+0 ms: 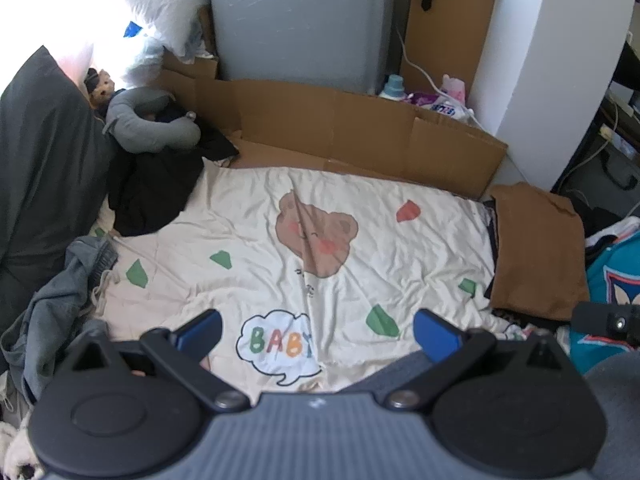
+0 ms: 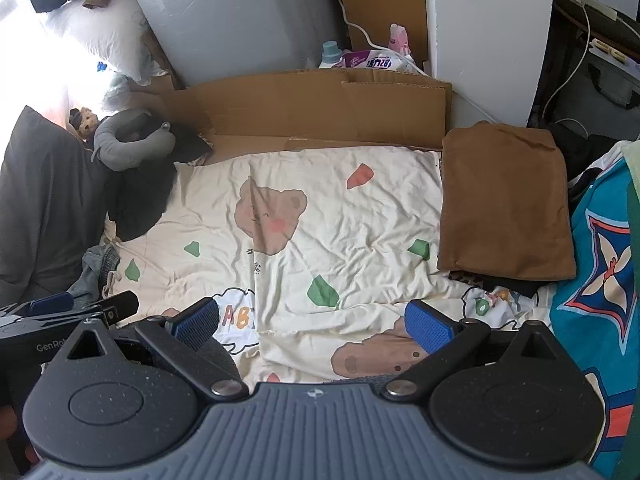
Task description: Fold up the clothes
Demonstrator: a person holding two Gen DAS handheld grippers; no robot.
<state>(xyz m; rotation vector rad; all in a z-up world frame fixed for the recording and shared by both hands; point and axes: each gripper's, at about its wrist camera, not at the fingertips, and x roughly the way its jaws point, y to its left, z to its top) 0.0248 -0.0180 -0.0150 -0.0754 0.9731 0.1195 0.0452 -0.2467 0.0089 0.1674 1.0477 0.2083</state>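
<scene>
Two grippers are hovering side by side over a bed, both aimed forward and slightly down. The left gripper is sitting low over the near edge of the cream sheet, its blue-padded fingers standing wide apart with nothing between them. The right gripper is doing the same just to its right; its fingers are also spread wide and empty. In the right wrist view, the left gripper's body is showing at the lower left edge, close beside the right one.

Between the fingers the sheet is lying rumpled, printed with a "BABY" cloud, a brown bear face and scattered green shapes.

Further out on the right, a folded brown garment is resting flat on the bed, on top of other dark cloth, well apart from both grippers. A teal patterned fabric is lying just beside it at the right edge.

On the left, a heap of unfolded grey clothing and a black garment are bunching at the sheet's border, with a grey neck pillow behind them.

Farthest away, flattened cardboard is leaning along the head of the bed against a grey panel.
</scene>
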